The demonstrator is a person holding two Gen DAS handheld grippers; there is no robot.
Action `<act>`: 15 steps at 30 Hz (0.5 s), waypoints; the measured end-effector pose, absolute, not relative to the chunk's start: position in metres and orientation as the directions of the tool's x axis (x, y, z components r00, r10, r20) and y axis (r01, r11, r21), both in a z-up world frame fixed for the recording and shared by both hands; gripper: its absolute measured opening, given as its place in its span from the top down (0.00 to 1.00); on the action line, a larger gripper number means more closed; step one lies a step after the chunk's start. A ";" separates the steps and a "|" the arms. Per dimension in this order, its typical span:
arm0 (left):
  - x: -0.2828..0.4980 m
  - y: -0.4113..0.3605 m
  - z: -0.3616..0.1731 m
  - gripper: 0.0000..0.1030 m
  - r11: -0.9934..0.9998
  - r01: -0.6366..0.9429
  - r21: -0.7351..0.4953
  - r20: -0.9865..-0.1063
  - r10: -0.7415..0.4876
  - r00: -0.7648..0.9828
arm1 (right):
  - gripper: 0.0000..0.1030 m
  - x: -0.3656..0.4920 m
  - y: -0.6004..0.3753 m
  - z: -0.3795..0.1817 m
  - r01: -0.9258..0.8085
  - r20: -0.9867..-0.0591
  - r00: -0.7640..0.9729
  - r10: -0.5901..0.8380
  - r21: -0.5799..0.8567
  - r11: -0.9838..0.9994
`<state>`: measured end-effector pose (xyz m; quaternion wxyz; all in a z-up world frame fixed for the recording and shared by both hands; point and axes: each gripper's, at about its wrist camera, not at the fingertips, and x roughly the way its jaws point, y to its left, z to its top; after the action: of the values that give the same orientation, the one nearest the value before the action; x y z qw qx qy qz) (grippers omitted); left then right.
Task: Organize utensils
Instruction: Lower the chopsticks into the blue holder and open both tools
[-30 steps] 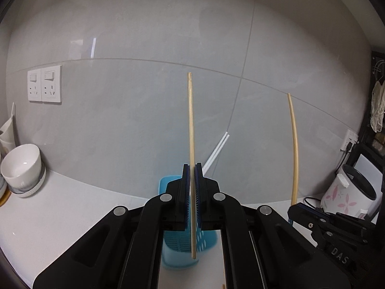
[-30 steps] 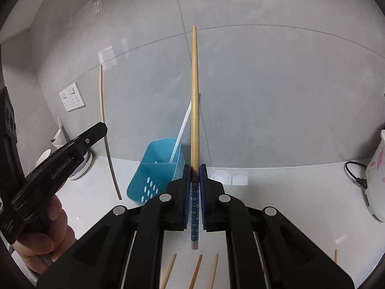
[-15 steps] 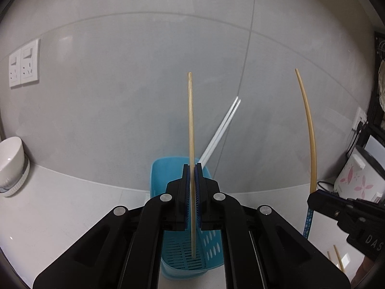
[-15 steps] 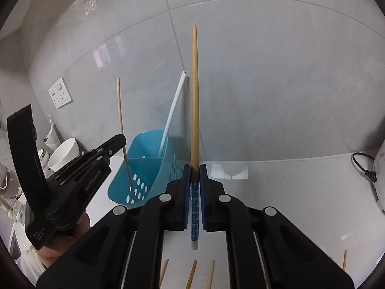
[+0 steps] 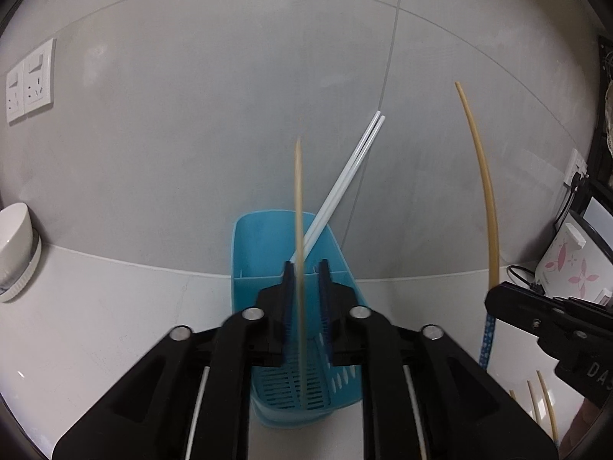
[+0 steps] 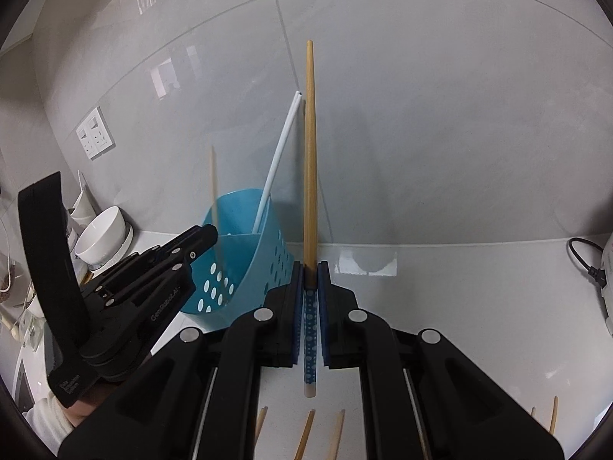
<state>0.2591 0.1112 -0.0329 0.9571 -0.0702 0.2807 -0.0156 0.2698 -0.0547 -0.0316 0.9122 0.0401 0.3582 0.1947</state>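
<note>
A blue perforated utensil holder [image 5: 264, 245] stands on the white counter against the wall, with a pair of white chopsticks [image 5: 345, 184] leaning in it. My left gripper [image 5: 305, 268] hovers right over the holder and its jaws are opening. A pale bamboo chopstick [image 5: 299, 230] is blurred between them, loose from the pads, its lower end inside the holder. To the right, my right gripper [image 6: 310, 268] is shut on a brown chopstick [image 6: 309, 153] with a blue dotted end, held upright beside the holder [image 6: 230, 268]. The left gripper [image 6: 203, 235] shows at the holder's rim.
A white bowl [image 6: 101, 237] sits left of the holder below wall sockets [image 6: 95, 138]. A flowered rice cooker [image 5: 567, 268] and its black cable [image 6: 586, 260] stand at the right. Several loose bamboo chopsticks [image 6: 306, 433] lie on the counter near me.
The left jaws have parted and the bamboo chopstick has slid down into the holder. Both grippers sank toward the counter; the right one still grips its chopstick.
</note>
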 end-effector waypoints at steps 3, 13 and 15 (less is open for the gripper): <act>0.252 0.113 -0.025 0.69 0.990 -0.017 -0.140 -0.540 -0.062 0.839 | 0.93 0.269 -0.052 -0.026 -0.343 -0.625 0.671 0.398 0.214 0.914; 0.225 0.133 -0.002 0.19 0.990 -0.079 -0.114 -0.607 -0.006 0.795 | 0.93 0.271 -0.034 -0.008 -0.413 -0.571 0.668 0.477 0.248 0.876; 0.220 0.136 -0.002 0.15 0.991 -0.083 -0.108 -0.615 -0.001 0.789 | 0.93 0.274 -0.029 -0.005 -0.424 -0.559 0.667 0.493 0.260 0.868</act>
<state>0.2196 0.1355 -0.0025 0.9435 -0.0650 0.3242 0.0218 0.2738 -0.0287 -0.0055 0.9112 0.0540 0.3216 0.2516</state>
